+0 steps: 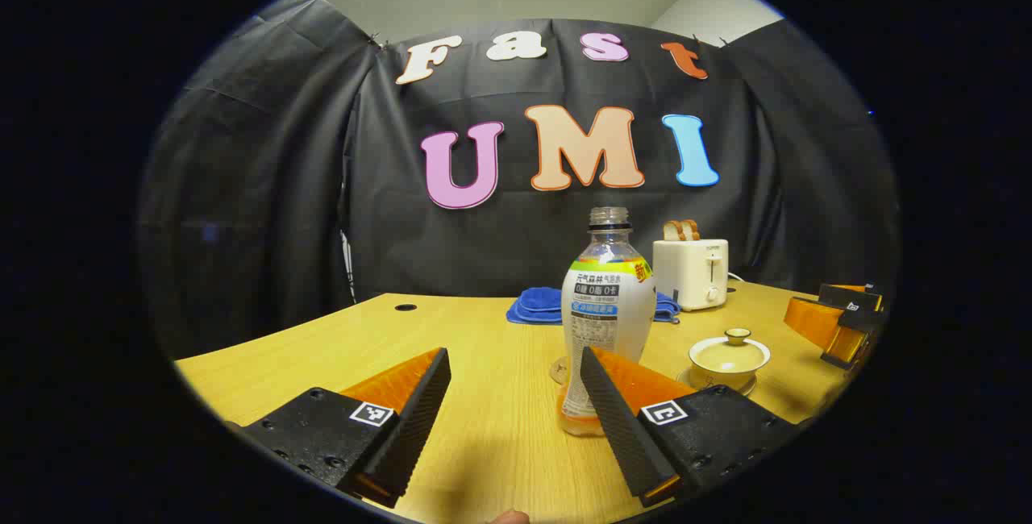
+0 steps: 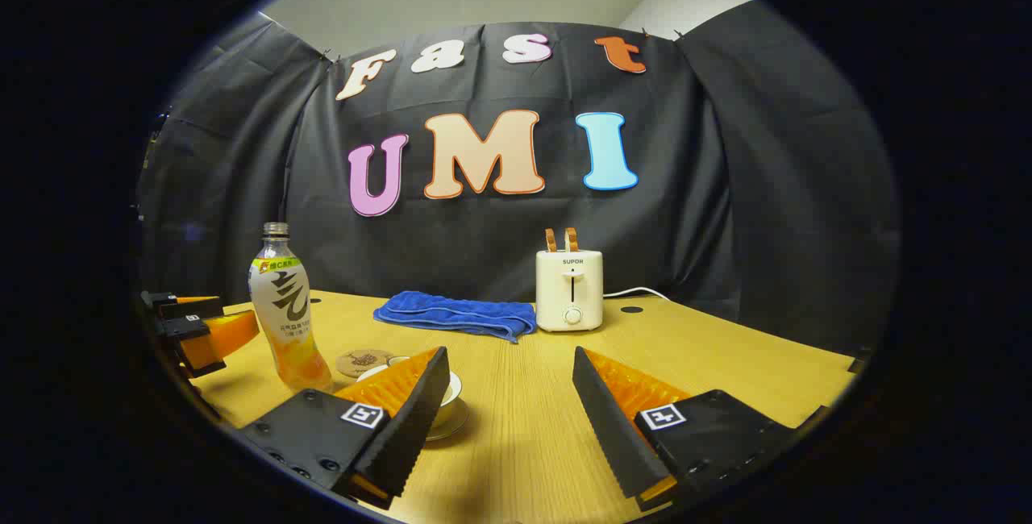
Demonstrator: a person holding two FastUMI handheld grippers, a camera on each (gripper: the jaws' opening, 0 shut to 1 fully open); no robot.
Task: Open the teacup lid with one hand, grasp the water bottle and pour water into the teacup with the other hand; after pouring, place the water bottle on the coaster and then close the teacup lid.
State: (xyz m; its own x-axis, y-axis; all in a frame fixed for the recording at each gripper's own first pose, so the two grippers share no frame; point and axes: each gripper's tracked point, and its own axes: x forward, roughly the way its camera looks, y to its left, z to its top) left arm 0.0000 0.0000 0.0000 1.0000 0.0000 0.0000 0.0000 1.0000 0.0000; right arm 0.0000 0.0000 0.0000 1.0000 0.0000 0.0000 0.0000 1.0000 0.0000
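Bottle and covered teacup upright on the wooden table, both grippers spread wide and holding nothing.

In the left gripper view, the left gripper hovers low over the table with jaws far apart; the uncapped water bottle stands at about one o'clock from it, just behind the right-hand finger, with orange liquid low inside. The teacup, lid on, sits on its saucer at three o'clock of the bottle. In the right gripper view, the right gripper is equally wide open; the round coaster lies at eleven o'clock, near the bottle's base. A blue towel and white toaster rest at the far edge, around twelve o'clock.
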